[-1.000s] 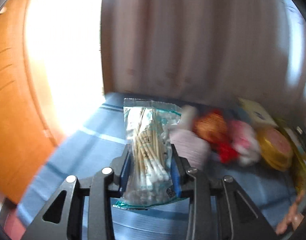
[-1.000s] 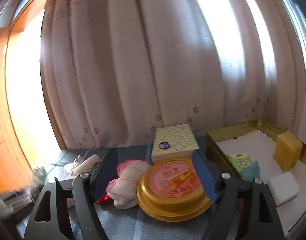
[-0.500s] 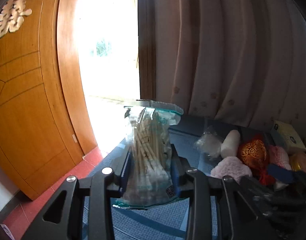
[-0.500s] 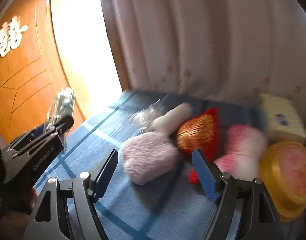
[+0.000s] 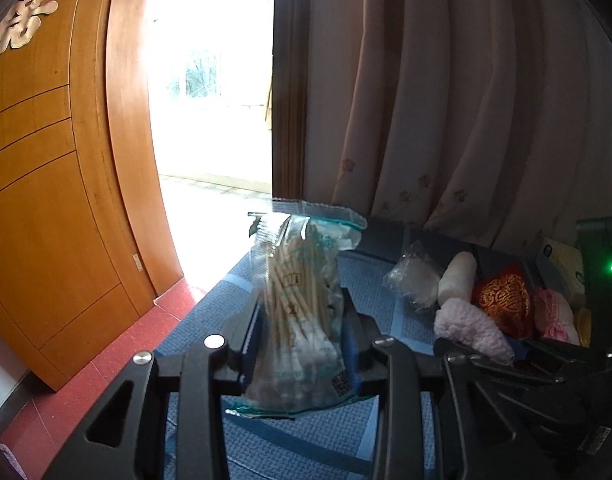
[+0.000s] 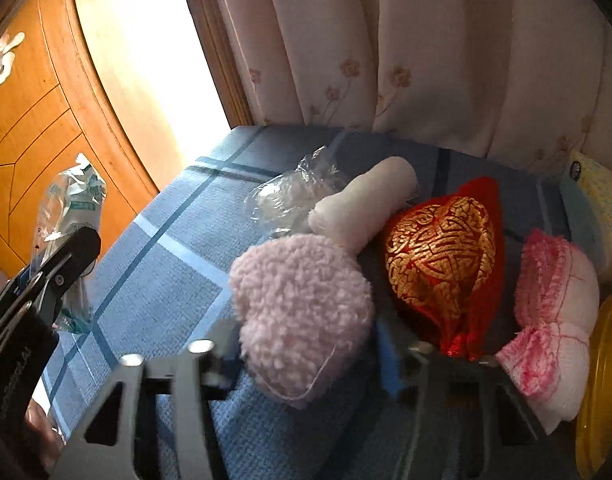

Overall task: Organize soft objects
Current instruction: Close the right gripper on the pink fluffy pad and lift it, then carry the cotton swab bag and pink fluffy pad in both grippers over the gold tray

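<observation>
So the left gripper (image 5: 302,344) is clamped on a clear bag of cotton swabs (image 5: 300,304), pads squeezing its lower half. The bag stands pretty much upright, long axis running straight up out of the gripper, sealed teal-edged top pointing up and away over the blue checked tabletop (image 5: 370,436). Over on the right side, the right gripper (image 6: 302,354) has just been closing and the fluffy pale pink plush (image 6: 302,312) sits right between its jaws; the near end of the plush looks pinched, though the left finger is blurry, so I wouldn't swear how tight it is. The plush lies flat on the tabletop, its long axis running away from the gripper towards a white cloth roll (image 6: 366,204) that touches its far end. Just right of it is a red and gold pouch (image 6: 442,248), then a pink-trimmed white bundle (image 6: 554,308).
</observation>
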Available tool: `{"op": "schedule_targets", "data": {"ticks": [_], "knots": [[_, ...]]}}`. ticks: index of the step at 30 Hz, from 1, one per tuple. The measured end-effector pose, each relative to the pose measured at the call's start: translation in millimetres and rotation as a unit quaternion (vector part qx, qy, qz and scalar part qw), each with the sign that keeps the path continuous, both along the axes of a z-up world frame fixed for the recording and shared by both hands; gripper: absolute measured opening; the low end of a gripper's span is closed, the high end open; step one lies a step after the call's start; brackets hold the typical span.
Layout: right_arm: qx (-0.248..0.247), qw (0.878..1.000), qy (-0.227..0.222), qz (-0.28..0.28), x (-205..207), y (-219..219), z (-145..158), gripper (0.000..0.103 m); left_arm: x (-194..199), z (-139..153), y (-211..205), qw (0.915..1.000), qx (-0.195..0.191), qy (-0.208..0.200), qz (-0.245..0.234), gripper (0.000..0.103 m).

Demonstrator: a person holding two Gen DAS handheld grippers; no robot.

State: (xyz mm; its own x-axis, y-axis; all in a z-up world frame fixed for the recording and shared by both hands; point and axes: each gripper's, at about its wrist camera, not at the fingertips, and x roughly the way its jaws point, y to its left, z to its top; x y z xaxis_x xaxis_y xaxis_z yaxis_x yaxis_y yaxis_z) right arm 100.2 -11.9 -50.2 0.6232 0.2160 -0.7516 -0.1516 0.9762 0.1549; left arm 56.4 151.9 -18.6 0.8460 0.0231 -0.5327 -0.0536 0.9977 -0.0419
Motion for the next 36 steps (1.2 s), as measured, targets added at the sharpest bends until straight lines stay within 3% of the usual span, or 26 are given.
{"op": "schedule_targets", "data": {"ticks": [3,8,17,23,36], "knots": [[0.013,1.000,-0.012,-0.001,-7.9,-5.1,5.0,0.036,1.4,-1.3,-3.4,1.0000,0.009,0.000,0.001,0.034],[0.003,0.995,-0.101,-0.011,-44.1,-7.4,30.1,0.036,-0.4,0.7,-11.8,0.9996,0.028,-0.002,0.006,0.034],[-0.065,0.965,-0.242,-0.073,-108.3,-32.9,59.5,0.036,-15.4,4.8,-41.6,0.9987,0.043,-0.027,0.002,0.034],[-0.094,0.952,-0.275,-0.094,-122.0,-46.1,64.7,0.036,-24.9,4.2,-68.7,0.9980,0.051,-0.035,-0.015,0.034],[-0.074,0.946,-0.284,-0.139,-148.1,-83.7,67.7,0.036,-47.0,5.2,-98.4,0.9971,0.053,-0.044,-0.034,0.034]]}}
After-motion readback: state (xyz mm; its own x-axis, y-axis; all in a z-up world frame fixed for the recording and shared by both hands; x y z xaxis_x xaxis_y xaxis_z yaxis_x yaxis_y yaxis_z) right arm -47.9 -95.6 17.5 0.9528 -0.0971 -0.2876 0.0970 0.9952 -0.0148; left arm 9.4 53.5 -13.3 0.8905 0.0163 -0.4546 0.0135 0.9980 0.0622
